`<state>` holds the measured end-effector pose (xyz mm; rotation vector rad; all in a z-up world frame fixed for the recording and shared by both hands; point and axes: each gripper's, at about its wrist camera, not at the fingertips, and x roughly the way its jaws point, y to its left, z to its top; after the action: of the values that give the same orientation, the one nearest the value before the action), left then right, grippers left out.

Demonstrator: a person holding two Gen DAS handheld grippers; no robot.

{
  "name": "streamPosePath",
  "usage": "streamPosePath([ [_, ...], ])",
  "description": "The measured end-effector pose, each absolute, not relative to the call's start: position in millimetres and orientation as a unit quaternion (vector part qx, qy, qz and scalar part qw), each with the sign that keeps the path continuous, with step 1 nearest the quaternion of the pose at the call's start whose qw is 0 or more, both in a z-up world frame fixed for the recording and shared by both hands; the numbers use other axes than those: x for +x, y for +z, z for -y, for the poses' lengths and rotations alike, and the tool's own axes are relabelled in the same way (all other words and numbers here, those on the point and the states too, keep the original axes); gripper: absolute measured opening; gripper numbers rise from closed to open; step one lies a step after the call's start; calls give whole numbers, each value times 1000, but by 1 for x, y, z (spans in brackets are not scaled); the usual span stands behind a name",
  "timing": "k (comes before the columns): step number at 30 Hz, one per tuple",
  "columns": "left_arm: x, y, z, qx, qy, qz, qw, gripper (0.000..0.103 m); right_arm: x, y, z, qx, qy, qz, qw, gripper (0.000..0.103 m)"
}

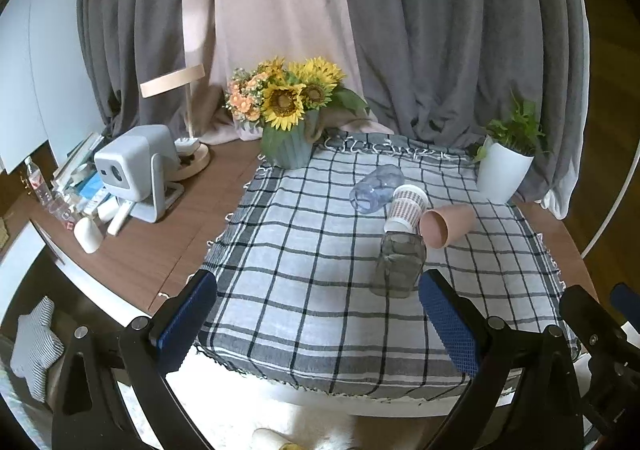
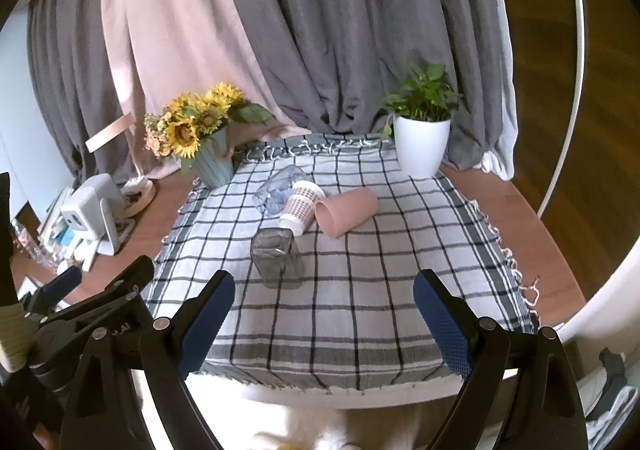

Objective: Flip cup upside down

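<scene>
The left hand-held gripper [image 1: 316, 324] was nearest to the camera, with its two blue-padded fingers [image 1: 188, 320] wide apart and nothing between them. The right hand-held gripper [image 2: 324, 320] stood the same way, fingers spread and empty. Both were held low at the near edge of the tabletop [image 1: 168, 242], pointing forward over the checked cloth [image 2: 360, 290], and neither touched any cup.

On the cloth there were four cups, grouped close together. One grey transparent cup [image 2: 277, 258] was nearest to the grippers (it seemed to stand with its mouth down, but I cannot tell this surely). Just behind it lay one white cup with a brown dotted pattern [image 2: 300, 205], on its side. One pink cup [image 2: 346, 211] lay on its side just to the right, its mouth facing the front-left, and one clear bluish cup [image 2: 278, 189] lay on its side behind the patterned one.

At the back edge stood one vase of sunflowers [image 2: 208, 145] on the left and one white pot with a green plant [image 2: 420, 145] on the right. One small white projector [image 1: 136, 165] was on the bare wood at the left.
</scene>
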<state>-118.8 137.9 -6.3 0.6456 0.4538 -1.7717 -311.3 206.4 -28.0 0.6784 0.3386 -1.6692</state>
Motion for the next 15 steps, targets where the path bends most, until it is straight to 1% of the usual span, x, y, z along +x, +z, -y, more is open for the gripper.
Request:
streamPosePath([
  [15,-127,-2,-133,277,-764,-181,554,103,-309,-22,-208,284,-739,-141,595,91],
])
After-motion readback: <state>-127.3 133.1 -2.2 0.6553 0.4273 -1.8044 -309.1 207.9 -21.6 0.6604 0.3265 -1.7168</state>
